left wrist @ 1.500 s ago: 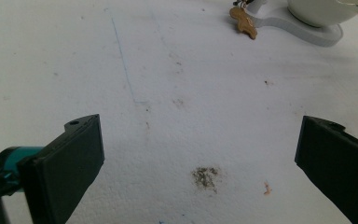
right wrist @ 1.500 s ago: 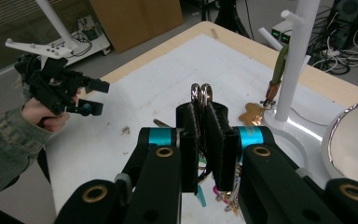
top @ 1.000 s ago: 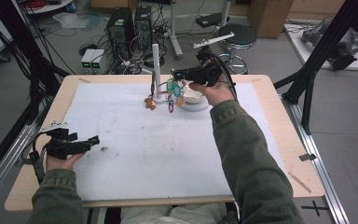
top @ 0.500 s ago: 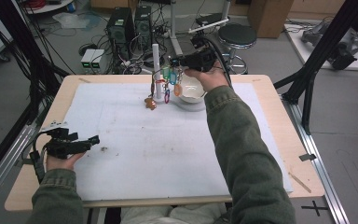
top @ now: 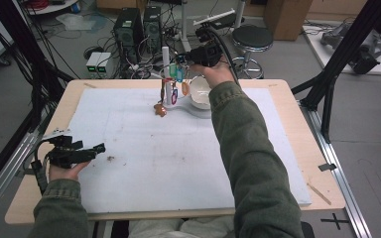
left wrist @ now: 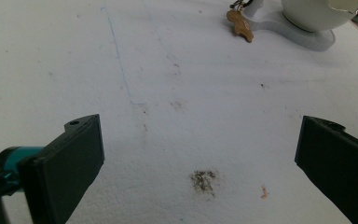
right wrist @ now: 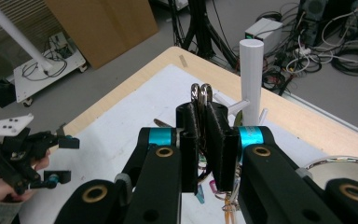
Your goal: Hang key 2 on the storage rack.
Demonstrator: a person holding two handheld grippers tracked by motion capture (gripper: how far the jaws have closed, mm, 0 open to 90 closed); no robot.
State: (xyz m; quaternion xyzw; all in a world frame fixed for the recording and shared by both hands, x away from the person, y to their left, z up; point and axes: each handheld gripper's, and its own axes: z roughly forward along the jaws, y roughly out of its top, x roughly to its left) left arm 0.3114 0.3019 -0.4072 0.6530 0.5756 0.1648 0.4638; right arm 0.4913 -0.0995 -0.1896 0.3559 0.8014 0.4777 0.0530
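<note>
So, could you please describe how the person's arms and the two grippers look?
Both sleeves are olive green. The left gripper and right gripper are black with flat rectangular jaws, teal bands and brass-coloured pivot rings. The left carries a grey three-cornered plate and a black cable.

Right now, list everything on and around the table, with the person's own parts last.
mat: one, white, covers the tabletop
table: one, light wood
peg stand: one, white, upright at the far edge
bowl: one, white, beside the stand
key ring bunch: one, metal rings with coloured tags, clamped in the right gripper
brown tag: one, lying by the stand
stool: one, black, behind the table
left gripper: jaws open, near side
right gripper: jaws shut on rings
</note>
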